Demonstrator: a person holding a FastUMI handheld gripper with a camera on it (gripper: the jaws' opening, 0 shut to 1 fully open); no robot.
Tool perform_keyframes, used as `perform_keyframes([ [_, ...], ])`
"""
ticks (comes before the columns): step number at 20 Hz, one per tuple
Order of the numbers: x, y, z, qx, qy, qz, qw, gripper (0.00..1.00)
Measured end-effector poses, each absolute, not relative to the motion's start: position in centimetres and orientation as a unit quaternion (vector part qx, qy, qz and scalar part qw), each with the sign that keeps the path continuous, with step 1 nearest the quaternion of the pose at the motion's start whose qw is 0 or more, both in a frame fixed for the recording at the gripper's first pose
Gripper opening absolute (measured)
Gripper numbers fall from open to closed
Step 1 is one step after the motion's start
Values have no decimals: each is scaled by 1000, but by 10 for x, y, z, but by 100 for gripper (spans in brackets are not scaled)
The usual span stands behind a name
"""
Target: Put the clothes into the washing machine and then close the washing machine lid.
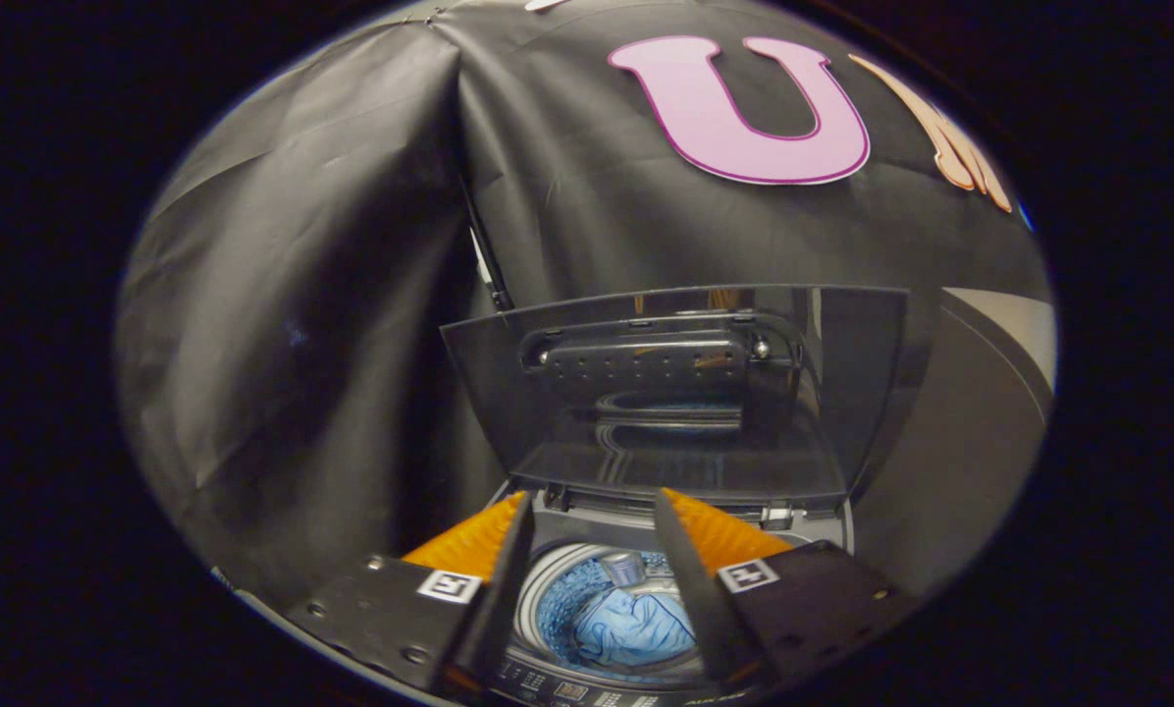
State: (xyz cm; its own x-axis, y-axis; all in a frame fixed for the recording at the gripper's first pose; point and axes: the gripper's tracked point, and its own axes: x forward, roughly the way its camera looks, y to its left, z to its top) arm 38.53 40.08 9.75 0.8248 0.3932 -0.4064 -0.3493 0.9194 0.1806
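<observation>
1. While the gripper (592,520) hung above the washing machine (548,687), its two fingers stood apart with nothing between them, the open drum showing through the gap.
2. The clothes (636,625) lay in the drum (558,599), a pale blue crumpled bundle at about 6 o'clock from the fingertips, below and between the fingers, resting against the grey cap at the drum's centre (622,567).
3. The fabric looked soft, limp and light; it would likely fold and sag wherever it was pinched, so a raised crease in the heap would have been the natural hold, though it seemed to need no more handling.
4. The lid (675,393) stood raised at 12 o'clock beyond the fingertips, a broad, smoky, see-through panel, glossy and mirror-like, with a dark perforated bar across its upper inner face.
5. By its look the lid was stiff, smooth and probably slippery, and perhaps of some weight on its hinge (773,513) near the fingertips; a sound hold would be its free top edge, far from the hinge, pulled forward and lowered gently so it would not slam.
6. The drum wall was pierced metal, the machine's rim pale plastic, with a control strip at 6 o'clock.
7. Judging by this, loading looked done and closing remained.
</observation>
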Motion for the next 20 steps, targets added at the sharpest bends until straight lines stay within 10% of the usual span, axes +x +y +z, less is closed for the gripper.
perform_keyframes([
  [3, 394, 400, 118, 30, 199, 186, 962, 100],
  [20, 525, 340, 293, -15, 15, 29, 999, 97],
])
